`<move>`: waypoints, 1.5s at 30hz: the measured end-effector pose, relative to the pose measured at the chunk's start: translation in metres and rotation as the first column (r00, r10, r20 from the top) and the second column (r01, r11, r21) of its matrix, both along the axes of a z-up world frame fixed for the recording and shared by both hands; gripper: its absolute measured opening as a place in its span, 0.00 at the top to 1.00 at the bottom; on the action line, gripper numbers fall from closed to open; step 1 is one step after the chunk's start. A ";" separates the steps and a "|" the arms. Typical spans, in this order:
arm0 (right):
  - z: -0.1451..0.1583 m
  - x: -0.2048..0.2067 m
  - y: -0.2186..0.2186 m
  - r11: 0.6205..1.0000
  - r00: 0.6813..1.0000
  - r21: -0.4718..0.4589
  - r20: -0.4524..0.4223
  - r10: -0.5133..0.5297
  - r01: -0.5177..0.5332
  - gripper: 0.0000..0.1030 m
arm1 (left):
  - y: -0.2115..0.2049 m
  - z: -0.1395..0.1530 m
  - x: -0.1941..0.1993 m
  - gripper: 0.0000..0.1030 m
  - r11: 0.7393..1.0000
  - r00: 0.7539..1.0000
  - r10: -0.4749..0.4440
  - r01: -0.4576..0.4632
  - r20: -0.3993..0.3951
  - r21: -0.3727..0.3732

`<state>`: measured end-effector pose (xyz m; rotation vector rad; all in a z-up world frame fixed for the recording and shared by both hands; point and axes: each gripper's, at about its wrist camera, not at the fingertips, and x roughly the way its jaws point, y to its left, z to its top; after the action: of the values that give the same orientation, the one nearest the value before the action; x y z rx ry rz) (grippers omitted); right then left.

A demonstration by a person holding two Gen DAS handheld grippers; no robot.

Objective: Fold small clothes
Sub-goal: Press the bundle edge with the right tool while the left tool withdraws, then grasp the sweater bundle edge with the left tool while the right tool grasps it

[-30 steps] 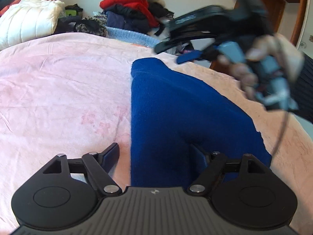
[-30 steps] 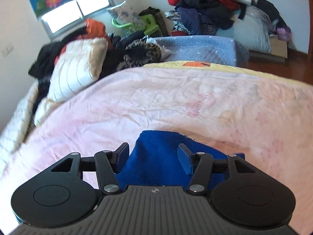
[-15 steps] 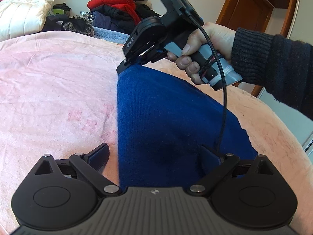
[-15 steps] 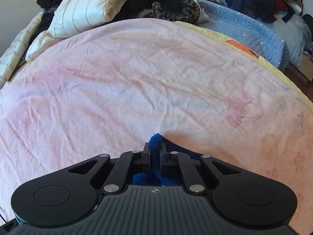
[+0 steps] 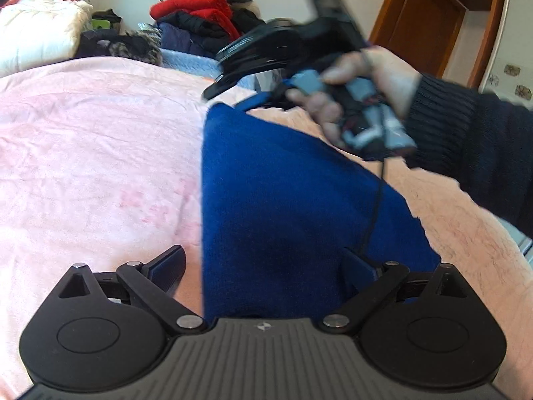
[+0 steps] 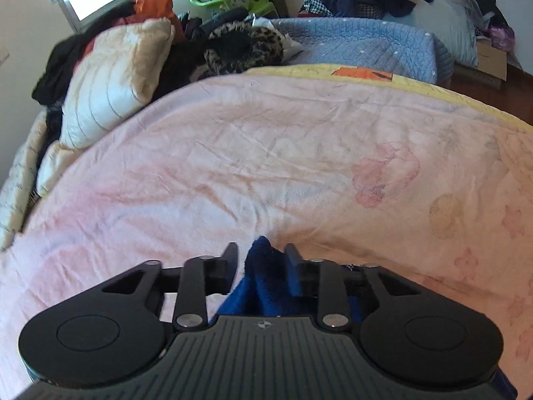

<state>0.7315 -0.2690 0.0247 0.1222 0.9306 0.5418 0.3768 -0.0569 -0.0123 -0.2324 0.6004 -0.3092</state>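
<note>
Blue knit garment [image 5: 286,200] lying flat on the pink blanket [image 5: 93,153] of the bed, folded into a long strip running away from the near edge toward the far side. Left edge straight and crisp; right edge slanting out toward the near end.

Left claw [image 5: 266,266] low at the near end of the strip, jaws spread wide apart. Left finger [image 5: 166,266] over bare blanket just beside the strip's left edge, right finger [image 5: 361,266] over the blue cloth. Nothing pinched between them.

Right claw [image 6: 261,263] at the far corner of the strip, jaws opening. Peak of blue cloth standing up between the two fingers, close against the right finger [image 6: 293,273], a clear gap to the left one. Seen from the left wrist view, blurred, carried in a hand [image 5: 363,93] with a dark ribbed sleeve [image 5: 466,140], a black cable [image 5: 374,206] trailing down across the garment.

Beyond the blanket: cream quilted pillow [image 6: 110,83], leopard-print fabric [image 6: 243,50], light blue quilt [image 6: 349,46], heap of red and dark clothes [image 5: 203,13]. Wooden door [image 5: 416,23] on the right.
</note>
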 end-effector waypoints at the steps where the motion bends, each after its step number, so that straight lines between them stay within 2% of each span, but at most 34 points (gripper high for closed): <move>1: 0.010 -0.009 -0.014 0.997 0.999 0.071 0.024 -0.020 0.019 0.43 | 0.001 0.005 -0.005 0.03 1.000 0.999 0.023 -0.023 0.028 0.019; 2: 0.017 -0.015 -0.029 0.990 0.999 0.132 0.025 -0.048 0.045 0.38 | 0.002 0.015 -0.010 0.03 0.999 0.997 0.022 -0.025 0.070 0.035; 4: 0.021 -0.023 -0.060 0.960 0.994 0.258 -0.051 -0.095 0.105 0.40 | 0.000 0.035 -0.012 0.03 1.000 0.992 -0.027 0.026 0.121 0.012; 7: 0.004 -0.029 -0.093 0.911 0.977 0.382 -0.194 -0.086 0.157 0.39 | -0.020 0.053 0.009 0.02 0.979 0.974 -0.201 0.198 0.108 0.038; 9: -0.013 -0.026 -0.103 0.900 0.961 0.388 -0.256 -0.101 0.198 0.37 | -0.035 0.044 0.031 0.03 0.965 0.966 -0.256 0.253 0.038 0.068; 10: -0.019 -0.024 -0.107 0.897 0.956 0.378 -0.264 -0.132 0.228 0.39 | -0.043 0.032 0.044 0.03 0.956 0.960 -0.278 0.280 -0.040 0.084; 11: -0.024 -0.021 -0.110 0.890 0.951 0.380 -0.270 -0.152 0.251 0.43 | -0.047 0.020 0.050 0.03 0.955 0.959 -0.273 0.280 -0.082 0.100; 13: -0.033 -0.013 -0.113 0.887 0.941 0.348 -0.255 -0.221 0.303 0.51 | -0.057 0.011 0.039 0.03 0.939 0.959 -0.282 0.281 -0.028 0.197; 15: -0.046 -0.007 -0.111 0.899 0.940 0.304 -0.230 -0.251 0.315 0.69 | -0.068 0.007 0.029 0.03 0.919 0.959 -0.282 0.273 -0.008 0.283; 18: -0.050 -0.007 -0.109 0.898 0.941 0.306 -0.224 -0.255 0.316 0.70 | -0.073 0.014 0.032 0.03 0.908 0.955 -0.297 0.289 -0.023 0.303; 19: -0.046 -0.011 -0.114 0.893 0.937 0.312 -0.231 -0.261 0.326 0.69 | -0.069 0.021 0.032 0.04 0.915 0.954 -0.298 0.291 -0.020 0.280; 20: -0.040 -0.017 -0.121 0.876 0.933 0.339 -0.232 -0.275 0.343 0.62 | -0.058 0.031 0.034 0.04 0.934 0.959 -0.284 0.278 -0.005 0.224; 22: -0.023 -0.047 -0.148 0.818 0.932 0.447 -0.196 -0.306 0.363 0.54 | -0.027 0.052 0.035 0.03 0.972 0.975 -0.218 0.212 0.049 0.096; 23: -0.015 -0.066 -0.159 0.799 0.934 0.485 -0.168 -0.315 0.357 0.44 | -0.012 0.057 0.038 0.03 0.984 0.983 -0.174 0.172 0.054 0.038; 24: -0.010 -0.089 -0.173 0.782 0.935 0.516 -0.138 -0.327 0.349 0.32 | 0.004 0.058 0.048 0.03 0.990 0.990 -0.139 0.139 0.009 -0.025; 25: -0.007 -0.115 -0.188 0.772 0.934 0.533 -0.117 -0.337 0.345 0.28 | 0.015 0.052 0.060 0.03 0.989 0.989 -0.132 0.127 -0.065 -0.078; 26: -0.009 -0.137 -0.197 0.780 0.934 0.521 -0.110 -0.341 0.346 0.27 | 0.024 0.042 0.074 0.04 0.989 0.982 -0.108 0.090 -0.155 -0.117; 28: -0.018 -0.176 -0.209 0.814 0.926 0.447 -0.106 -0.362 0.370 0.29 | 0.033 0.022 0.090 0.04 0.990 0.957 -0.056 0.017 -0.284 -0.138; 30: -0.029 -0.207 -0.215 0.850 0.911 0.331 -0.095 -0.402 0.410 0.32 | 0.031 0.021 0.091 0.04 0.988 0.962 -0.066 0.026 -0.266 -0.150; 31: -0.034 -0.220 -0.215 0.862 0.908 0.290 -0.089 -0.408 0.416 0.32 | 0.027 0.021 0.093 0.04 0.986 0.956 -0.079 0.033 -0.282 -0.164; 33: -0.041 -0.236 -0.215 0.862 0.915 0.308 -0.093 -0.393 0.402 0.31 | 0.017 0.020 0.098 0.20 0.984 0.950 -0.090 0.039 -0.298 -0.172; 34: -0.041 -0.239 -0.212 0.866 0.923 0.321 -0.110 -0.369 0.384 0.32 | 0.012 0.020 0.100 0.41 0.989 0.949 -0.077 0.034 -0.304 -0.143; 35: -0.042 -0.239 -0.209 0.870 0.932 0.334 -0.131 -0.337 0.362 0.34 | 0.007 0.020 0.104 0.43 0.994 0.950 -0.056 0.024 -0.307 -0.106; 36: -0.043 -0.236 -0.204 0.873 0.939 0.346 -0.149 -0.309 0.342 0.36 | 0.006 0.022 0.109 0.44 0.993 0.946 -0.054 0.019 -0.321 -0.113; 37: -0.044 -0.234 -0.198 0.878 0.946 0.358 -0.174 -0.273 0.319 0.39 | 0.007 0.022 0.111 0.61 0.992 0.942 -0.048 0.008 -0.332 -0.122; 38: -0.044 -0.232 -0.194 0.884 0.950 0.352 -0.173 -0.261 0.307 0.51 | 0.008 0.023 0.117 0.71 0.993 0.937 -0.042 0.000 -0.348 -0.121; 39: -0.044 -0.230 -0.191 0.891 0.948 0.328 -0.171 -0.270 0.313 0.79 | 0.011 0.023 0.117 0.75 0.993 0.933 -0.042 -0.002 -0.356 -0.121; 41: -0.045 -0.225 -0.194 0.882 0.942 0.340 -0.198 -0.271 0.326 0.81 | 0.010 0.029 0.115 0.81 0.997 0.935 -0.044 0.018 -0.351 -0.079; 43: -0.040 -0.234 -0.196 0.875 0.941 0.351 -0.178 -0.287 0.333 0.83 | -0.001 0.039 0.107 0.81 0.999 0.951 -0.048 0.049 -0.306 -0.003; 45: -0.042 -0.243 -0.195 0.871 0.938 0.352 -0.174 -0.299 0.342 0.83 | -0.007 0.030 0.105 0.81 0.997 0.948 -0.040 0.057 -0.315 0.047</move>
<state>0.4882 -0.4645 -0.0171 0.6542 0.8843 0.3992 0.4820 -0.0642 0.0179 -0.2147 0.9305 -0.3047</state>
